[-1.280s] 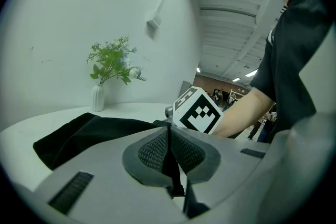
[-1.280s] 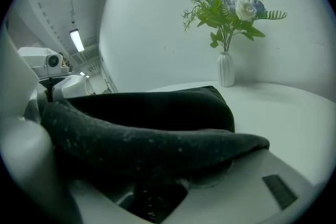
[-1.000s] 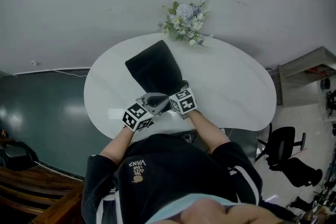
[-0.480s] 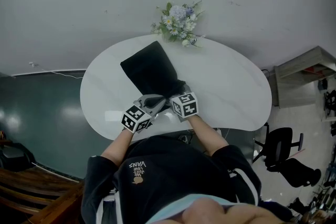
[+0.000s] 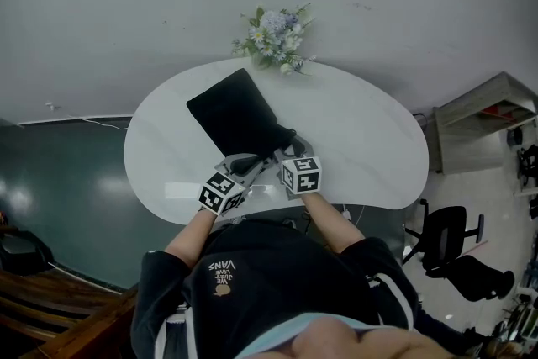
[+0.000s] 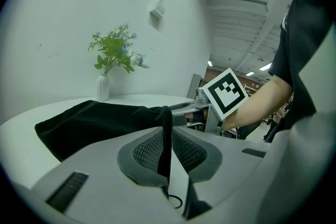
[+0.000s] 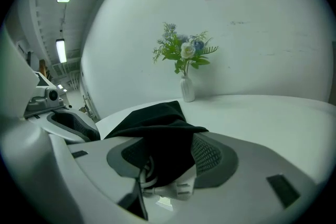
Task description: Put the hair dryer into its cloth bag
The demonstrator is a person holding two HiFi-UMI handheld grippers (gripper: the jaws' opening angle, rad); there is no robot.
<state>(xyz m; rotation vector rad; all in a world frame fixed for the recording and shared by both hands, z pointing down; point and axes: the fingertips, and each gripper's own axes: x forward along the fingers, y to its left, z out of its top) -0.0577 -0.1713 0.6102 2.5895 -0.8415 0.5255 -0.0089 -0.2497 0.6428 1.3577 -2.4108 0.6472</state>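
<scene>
- A person at a white oval table (image 5: 361, 139) works two hand-held grippers at the mouth of a black cloth bag (image 5: 235, 118).
- The bag lies flat on the tabletop. Its mouth is at the middle of the near edge and its closed end points toward the far edge, just left of a vase of flowers (image 5: 273, 34).
- The left gripper (image 5: 242, 167) is clamped tight on a thin strip of the bag's black rim, which stands upright between its pads.
- The right gripper (image 5: 282, 152), just beside it, is clenched on a thick fold of the same cloth.
- Under that fold, a white plug (image 7: 170, 186) and a coiled cord (image 7: 147, 169) peek out between the right jaws. The dryer's body cannot be made out.
</scene>
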